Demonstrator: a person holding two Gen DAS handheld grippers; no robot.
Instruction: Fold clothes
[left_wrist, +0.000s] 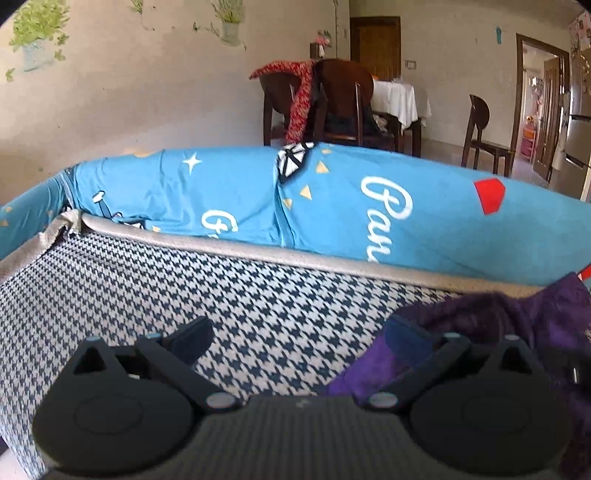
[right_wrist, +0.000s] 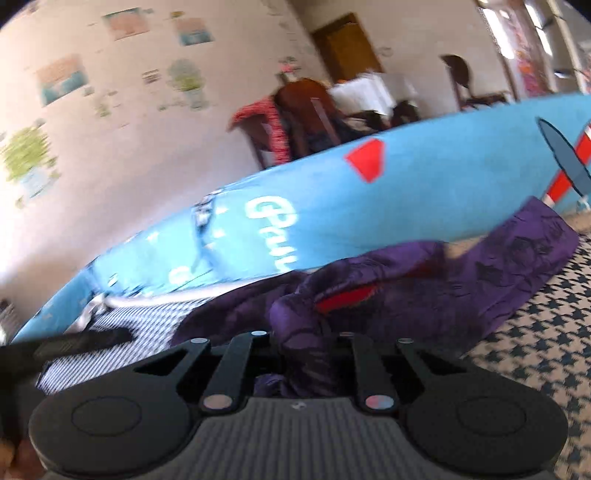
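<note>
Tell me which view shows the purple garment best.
Right wrist view: the purple garment spreads across the frame, one fold pinched in the right gripper. The left wrist view shows only a bunched edge.

Both grippers were matte black plastic. Left gripper (left_wrist: 295, 341): ribbed grey-black centre body, two round disc housings either side, angled linkage arms with silver-blue rivets, dark blue fingertip pads (left_wrist: 404, 341). Right gripper (right_wrist: 304, 341): same build, ribbed centre with small logo, round discs, pivot rivets tinted silver, pink-blue.
</note>
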